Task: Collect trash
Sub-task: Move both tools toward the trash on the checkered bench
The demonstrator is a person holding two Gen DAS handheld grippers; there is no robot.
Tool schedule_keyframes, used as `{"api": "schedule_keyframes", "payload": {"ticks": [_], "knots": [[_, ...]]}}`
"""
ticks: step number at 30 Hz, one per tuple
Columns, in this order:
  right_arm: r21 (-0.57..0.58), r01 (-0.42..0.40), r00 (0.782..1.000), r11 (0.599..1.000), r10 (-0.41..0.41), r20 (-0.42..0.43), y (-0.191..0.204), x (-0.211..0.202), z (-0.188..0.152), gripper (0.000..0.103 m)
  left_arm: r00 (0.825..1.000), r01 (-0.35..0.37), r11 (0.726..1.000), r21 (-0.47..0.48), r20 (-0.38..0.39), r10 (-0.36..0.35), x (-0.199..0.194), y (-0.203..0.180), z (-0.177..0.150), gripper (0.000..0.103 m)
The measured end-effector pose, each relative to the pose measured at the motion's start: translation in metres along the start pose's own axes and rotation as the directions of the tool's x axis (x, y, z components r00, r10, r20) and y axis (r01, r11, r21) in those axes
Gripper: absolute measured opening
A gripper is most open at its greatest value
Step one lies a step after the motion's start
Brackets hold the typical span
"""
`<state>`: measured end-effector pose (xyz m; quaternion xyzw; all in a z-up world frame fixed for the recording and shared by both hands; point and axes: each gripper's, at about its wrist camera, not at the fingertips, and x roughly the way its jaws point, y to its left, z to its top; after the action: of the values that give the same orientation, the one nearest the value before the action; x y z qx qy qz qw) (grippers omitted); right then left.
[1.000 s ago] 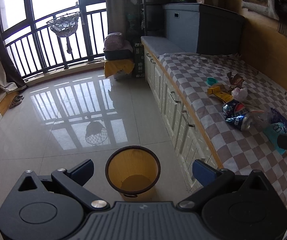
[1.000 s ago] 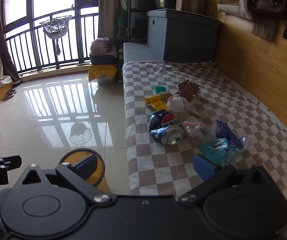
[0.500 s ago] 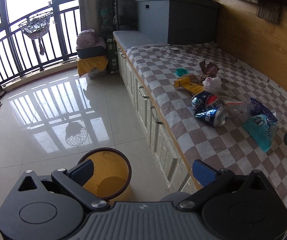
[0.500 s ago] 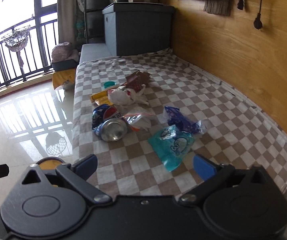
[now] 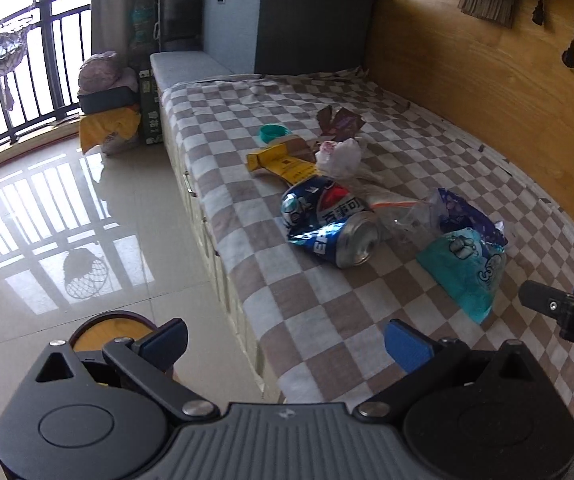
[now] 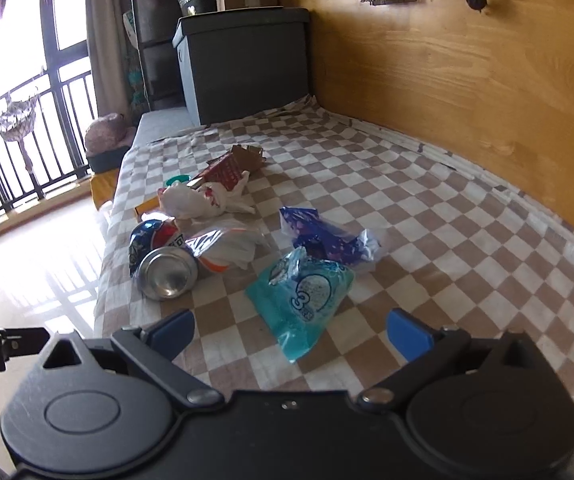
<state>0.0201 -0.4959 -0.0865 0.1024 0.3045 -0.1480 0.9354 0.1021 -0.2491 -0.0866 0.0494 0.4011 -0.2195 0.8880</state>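
On the checkered bench cover [image 6: 427, 216] lie two crushed cans [image 6: 159, 256], one teal wrapper [image 6: 307, 292] and one purple wrapper [image 6: 327, 236]. The nearer can's long axis runs near-far, open end toward the near edge. Both the left gripper [image 5: 285, 340] and the right gripper [image 6: 291, 332] gape wide, holding nothing.

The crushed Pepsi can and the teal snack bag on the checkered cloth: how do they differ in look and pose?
The crushed Pepsi can is dented blue metal lying on its side, its silver end facing the right gripper; the teal snack bag is soft plastic lying flat. The can lies nearer the bed's floor-side edge, the bag nearer the wall. Both rest untouched on the checkered cloth.
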Motion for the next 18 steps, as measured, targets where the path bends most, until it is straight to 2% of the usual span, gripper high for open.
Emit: {"api": "schedule_keyframes", "payload": {"ticks": [2, 5, 10, 15, 18], "knots": [[0.017, 0.007, 1.000, 1.000, -0.007, 0.010, -0.006, 0.012, 0.001, 0.103, 0.999, 0.038, 0.999, 0.018, -0.013, -0.038, 0.012, -0.005, 0.005, 0.103], [0.028, 0.002, 1.000, 1.000, -0.003, 0.014, -0.012, 0.032, 0.004, 0.103, 0.999, 0.042, 0.998, 0.046, -0.016, -0.041, 0.028, -0.012, 0.011, 0.103], [0.113, 0.002, 1.000, 0.994, 0.001, -0.029, -0.022, 0.069, 0.012, 0.103, 0.997, 0.079, 0.993, 0.091, -0.006, -0.079, 0.055, -0.013, 0.027, 0.103], [0.210, -0.035, 0.998, 0.977, 0.044, -0.039, -0.029, 0.098, 0.017, 0.098, 0.993, 0.120, 0.992, -0.032, -0.014, -0.121, 0.083, -0.002, 0.053, 0.103], [0.231, -0.040, 0.997, 0.972, 0.053, -0.050, -0.028, 0.112, 0.016, 0.095, 0.990, 0.137, 0.980, -0.144, -0.005, -0.139, 0.100, 0.009, 0.070, 0.103]]}}
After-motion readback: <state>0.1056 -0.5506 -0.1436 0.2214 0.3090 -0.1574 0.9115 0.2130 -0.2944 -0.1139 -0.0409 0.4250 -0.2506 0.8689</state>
